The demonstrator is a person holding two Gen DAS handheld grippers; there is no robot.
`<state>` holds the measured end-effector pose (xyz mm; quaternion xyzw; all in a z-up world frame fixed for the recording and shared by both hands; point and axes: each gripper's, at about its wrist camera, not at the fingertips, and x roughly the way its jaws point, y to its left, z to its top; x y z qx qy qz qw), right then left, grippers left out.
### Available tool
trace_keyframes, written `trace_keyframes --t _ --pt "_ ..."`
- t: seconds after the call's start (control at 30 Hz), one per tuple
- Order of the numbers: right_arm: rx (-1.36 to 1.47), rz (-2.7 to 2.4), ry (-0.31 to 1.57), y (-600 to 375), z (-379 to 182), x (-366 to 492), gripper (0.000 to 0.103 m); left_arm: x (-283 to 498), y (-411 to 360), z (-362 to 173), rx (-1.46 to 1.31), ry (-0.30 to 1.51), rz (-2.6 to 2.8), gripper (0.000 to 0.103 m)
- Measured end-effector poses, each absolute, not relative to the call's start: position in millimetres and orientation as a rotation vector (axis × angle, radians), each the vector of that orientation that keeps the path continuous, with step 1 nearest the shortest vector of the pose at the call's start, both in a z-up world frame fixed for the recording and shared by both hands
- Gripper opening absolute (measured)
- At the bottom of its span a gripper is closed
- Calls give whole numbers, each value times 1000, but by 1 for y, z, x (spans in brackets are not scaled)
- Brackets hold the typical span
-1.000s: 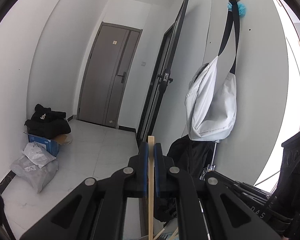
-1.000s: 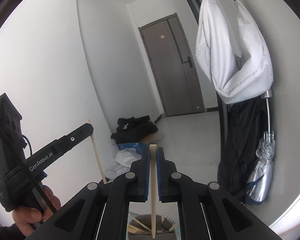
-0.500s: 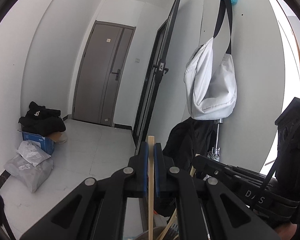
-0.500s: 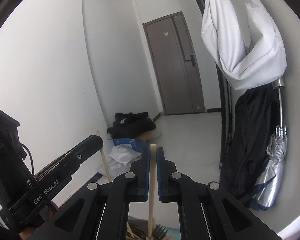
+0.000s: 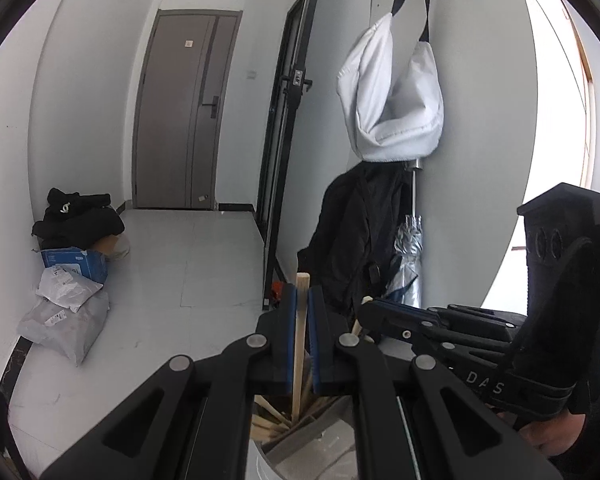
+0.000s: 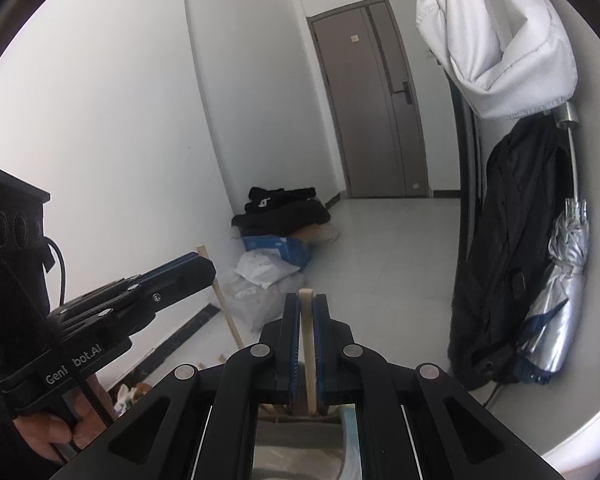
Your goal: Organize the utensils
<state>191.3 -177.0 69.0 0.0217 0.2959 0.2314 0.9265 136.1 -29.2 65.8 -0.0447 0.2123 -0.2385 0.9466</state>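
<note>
My left gripper (image 5: 302,300) is shut on a wooden chopstick (image 5: 300,344) that stands upright, its lower end down among several other chopsticks in a round utensil holder (image 5: 296,440) below the fingers. My right gripper (image 6: 307,308) is shut on another wooden chopstick (image 6: 309,352), also upright, its lower end reaching into the same holder (image 6: 296,452). The right gripper (image 5: 370,312) shows at right in the left wrist view. The left gripper (image 6: 204,264) shows at left in the right wrist view with its chopstick (image 6: 226,308).
A hallway lies ahead with a grey door (image 5: 184,112). A white bag (image 5: 392,92), a black coat (image 5: 352,236) and a silver umbrella (image 5: 408,256) hang on the right wall. Black clothes, a blue box (image 5: 76,264) and plastic parcels lie on the floor at left.
Both grippers have come down and tilted forward with their chopsticks, closer together. The holder with chopsticks has come into view under the fingers.
</note>
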Motion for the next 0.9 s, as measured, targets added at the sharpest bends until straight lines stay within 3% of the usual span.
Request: trace_keyframes --t 0.2,0.37,0.47,0.53,0.57,0.8,0.87,0.9 --pt "32 473 692 -177 41 174 5 130 -34 53 -92 573 -566 2" --pt "94 418 747 -198 33 153 6 109 -22 62 -126 577 -450 4" --pt "130 385 730 -215 44 135 9 94 -16 70 -148 578 -389 25" --pt "148 365 711 -223 52 121 10 82 -14 74 -149 565 -335 67" --pt "159 362 704 -226 56 115 10 76 -13 77 -148 553 -299 83" --pt "129 375 654 -224 82 71 16 43 -14 93 -159 519 -179 87" --pt "127 381 637 -221 87 59 24 32 -13 96 -152 503 -146 98" --pt "129 390 628 -219 90 53 34 26 -12 98 -161 493 -139 100"
